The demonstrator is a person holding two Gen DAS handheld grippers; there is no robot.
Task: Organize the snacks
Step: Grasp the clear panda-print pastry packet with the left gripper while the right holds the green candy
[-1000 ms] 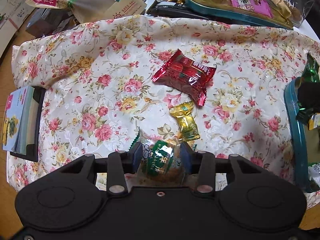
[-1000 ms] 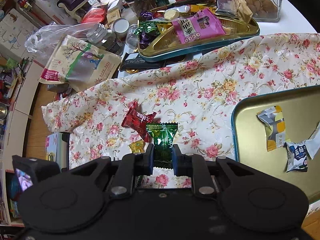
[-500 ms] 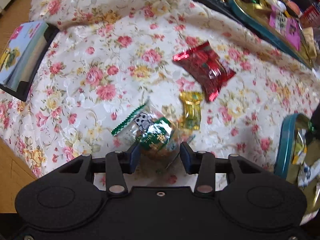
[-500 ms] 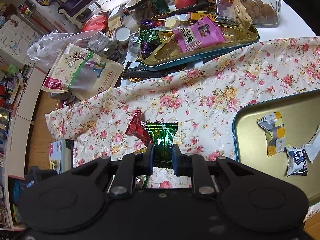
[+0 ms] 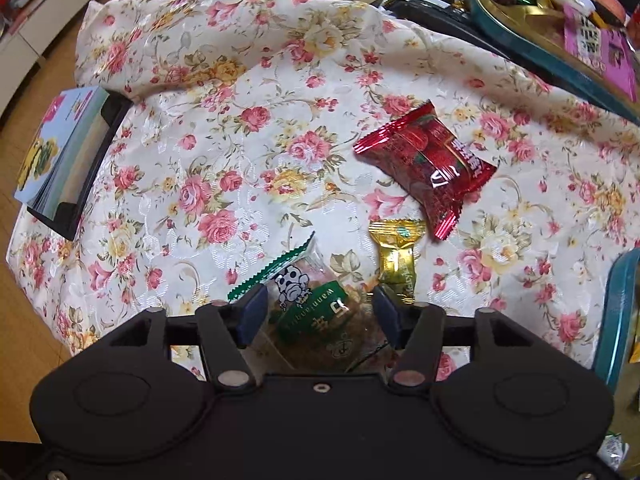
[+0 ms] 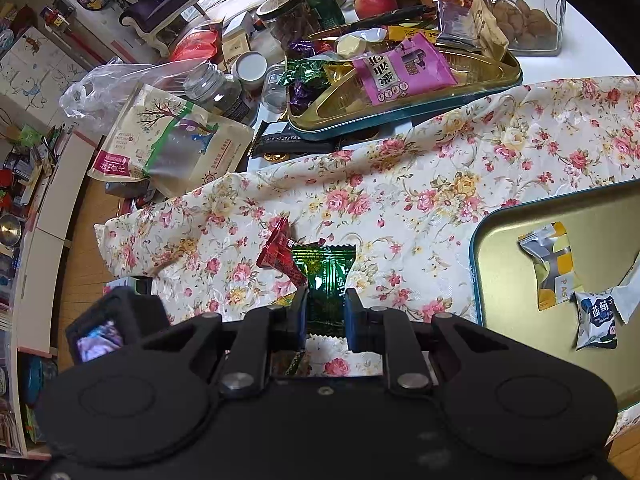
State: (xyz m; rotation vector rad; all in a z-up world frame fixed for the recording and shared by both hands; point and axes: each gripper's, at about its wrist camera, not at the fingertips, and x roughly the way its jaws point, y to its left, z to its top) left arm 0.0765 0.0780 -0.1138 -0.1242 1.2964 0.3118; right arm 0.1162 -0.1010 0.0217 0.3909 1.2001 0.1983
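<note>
- The left gripper (image 5: 318,312) is matte black plastic with a broad body and two round raised discs, one on each side.
- Its jaws carry dark blue pads (image 5: 253,312) on black linkage arms with silver pivot pins.
- The right gripper (image 6: 325,316) has the same black body, discs and silver pins, with blue-edged pads (image 6: 351,314).
- A small screw sits at each body's centre.

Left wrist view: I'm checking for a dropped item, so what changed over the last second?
The left gripper opened its jaws and let go of the clear green-labelled snack packet, which now lies loose between them on the floral cloth. The right gripper stays shut on the green foil candy. The red wrapper and gold candy stayed put.
</note>
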